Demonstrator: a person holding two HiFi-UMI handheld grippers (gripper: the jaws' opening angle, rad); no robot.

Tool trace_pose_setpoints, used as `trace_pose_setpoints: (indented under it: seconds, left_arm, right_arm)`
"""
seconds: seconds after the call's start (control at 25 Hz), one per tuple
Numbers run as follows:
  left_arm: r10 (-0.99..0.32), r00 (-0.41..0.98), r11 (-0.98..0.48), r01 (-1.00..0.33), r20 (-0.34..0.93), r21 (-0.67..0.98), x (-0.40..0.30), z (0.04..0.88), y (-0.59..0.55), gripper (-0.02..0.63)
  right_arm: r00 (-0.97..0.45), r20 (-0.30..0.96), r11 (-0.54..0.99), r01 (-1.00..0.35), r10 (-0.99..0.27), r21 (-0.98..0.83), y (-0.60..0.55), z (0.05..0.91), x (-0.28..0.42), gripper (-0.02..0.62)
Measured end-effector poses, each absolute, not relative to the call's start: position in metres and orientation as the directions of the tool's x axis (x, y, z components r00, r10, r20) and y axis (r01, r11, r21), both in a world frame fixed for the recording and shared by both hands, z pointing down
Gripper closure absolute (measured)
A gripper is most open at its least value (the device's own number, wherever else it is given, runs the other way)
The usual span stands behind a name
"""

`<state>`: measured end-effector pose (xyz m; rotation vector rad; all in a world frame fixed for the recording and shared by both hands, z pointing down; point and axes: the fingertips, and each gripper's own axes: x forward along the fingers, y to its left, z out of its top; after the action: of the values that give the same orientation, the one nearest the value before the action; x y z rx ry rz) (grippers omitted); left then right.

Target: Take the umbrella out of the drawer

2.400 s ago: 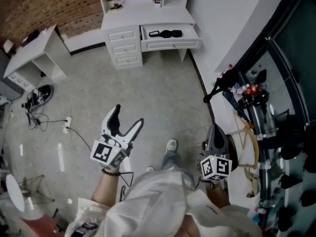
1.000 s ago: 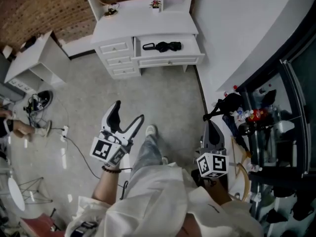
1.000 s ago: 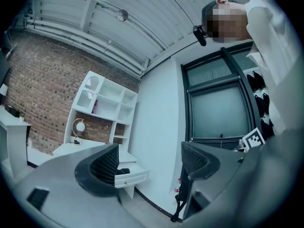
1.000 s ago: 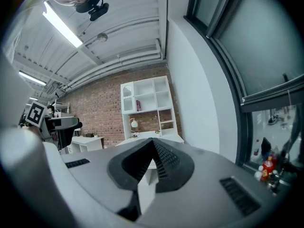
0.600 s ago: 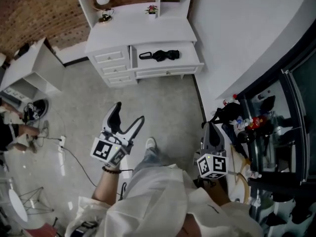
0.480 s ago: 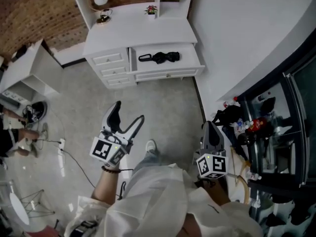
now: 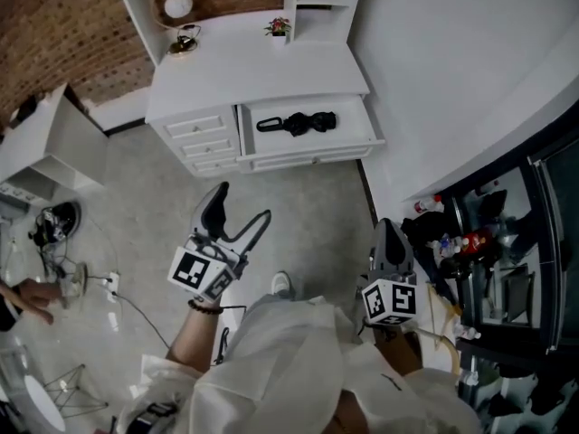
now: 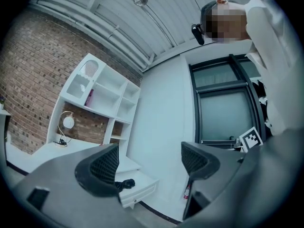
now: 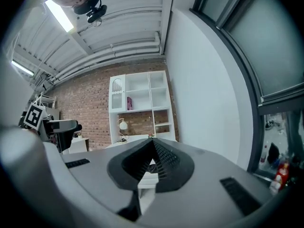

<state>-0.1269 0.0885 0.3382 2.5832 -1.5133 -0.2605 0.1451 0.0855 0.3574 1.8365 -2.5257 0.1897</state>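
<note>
– how do the tools stand?
– the left gripper [image 7: 239, 208] has its jaws wide apart with nothing between them. the right gripper [image 7: 385, 229] has its jaws pressed together, empty. both hang over the grey floor [image 7: 312, 215].
– and the umbrella?
– the black umbrella [image 7: 298, 122] lies folded in the open drawer [image 7: 312, 158] of the white desk [image 7: 262, 70], well apart from both: 1 o'clock from the left gripper, 11 o'clock from the right.

Left gripper [image 8: 151, 161] gapes wide; umbrella [image 8: 125, 184] lies in open drawer [image 8: 141, 190] beyond.
</note>
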Motion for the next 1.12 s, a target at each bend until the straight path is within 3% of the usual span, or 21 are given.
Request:
trace_pose_setpoints:
  seconds: [0.64,1.12]
  left_arm:
    - [-0.849,0.525,-0.523,-0.818,-0.060,0.241,-0.141,0.355,-0.003,0.213]
    - [-0.850,0.526,-0.519,-0.826,-0.029,0.218,-0.114,0.364,-0.134,0.213]
  right_arm:
    - [-0.313,0.119,0.304,-0.949,-0.942,-0.086,-0.006,0.366,0.115,0.578]
    - [-0.381,0.124,0.365,-0.922,-0.916,-0.131,-0.148,0.385,0.124,0.578]
